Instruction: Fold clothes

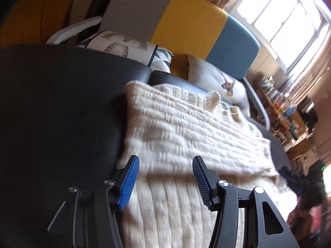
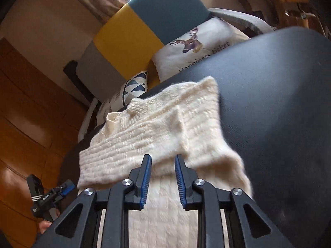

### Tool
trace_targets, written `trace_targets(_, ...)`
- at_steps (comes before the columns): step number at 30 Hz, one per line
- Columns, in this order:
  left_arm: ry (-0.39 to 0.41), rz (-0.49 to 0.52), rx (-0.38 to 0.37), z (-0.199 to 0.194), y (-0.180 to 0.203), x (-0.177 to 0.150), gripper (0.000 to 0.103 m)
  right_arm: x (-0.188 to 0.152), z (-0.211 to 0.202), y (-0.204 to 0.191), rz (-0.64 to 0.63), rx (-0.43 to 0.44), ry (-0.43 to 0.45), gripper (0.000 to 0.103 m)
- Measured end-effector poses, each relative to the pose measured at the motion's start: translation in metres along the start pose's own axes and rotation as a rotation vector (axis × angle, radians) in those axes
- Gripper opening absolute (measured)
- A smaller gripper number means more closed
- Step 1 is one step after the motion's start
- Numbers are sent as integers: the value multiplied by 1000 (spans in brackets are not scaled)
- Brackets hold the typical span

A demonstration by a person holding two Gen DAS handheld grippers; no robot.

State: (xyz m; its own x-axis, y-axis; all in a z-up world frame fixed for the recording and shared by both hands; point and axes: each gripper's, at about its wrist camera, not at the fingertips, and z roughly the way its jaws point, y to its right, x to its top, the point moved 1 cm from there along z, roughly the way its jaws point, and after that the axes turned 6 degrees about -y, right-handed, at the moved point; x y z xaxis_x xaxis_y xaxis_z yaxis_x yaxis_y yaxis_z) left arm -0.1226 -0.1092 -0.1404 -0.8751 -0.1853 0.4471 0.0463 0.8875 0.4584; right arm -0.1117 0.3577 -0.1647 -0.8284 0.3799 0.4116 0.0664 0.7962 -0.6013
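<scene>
Both tongs [image 1: 164, 183] [image 2: 162, 180] apart over sweater [image 1: 186, 128]

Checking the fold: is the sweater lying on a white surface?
No, the cream sweater lies on a black padded surface.

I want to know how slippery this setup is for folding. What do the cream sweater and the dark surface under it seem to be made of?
The cream sweater looks like chunky knitted wool or a wool-like yarn: raised ribbed rows, fuzzy edges, matte.

The dark surface looks like black leather or faux leather: a smooth, faintly grained skin with a soft sheen and a seam between padded sections. Real or synthetic cannot be told.
</scene>
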Motion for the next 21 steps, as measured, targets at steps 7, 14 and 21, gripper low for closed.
trace_targets(7, -9, -68, -26, -43, -22, -72, 58, -83, -68, 50, 92, -22, -9, 23)
trace_targets(14, -20, -4, -3, -73, -24, -131, 65, -142, -93, 74, 162, 34, -120, 23)
trace_targets(21, -69, -10, -62, -77, -28, -164, 75, -170, -102, 102, 285, 212, -195, 27)
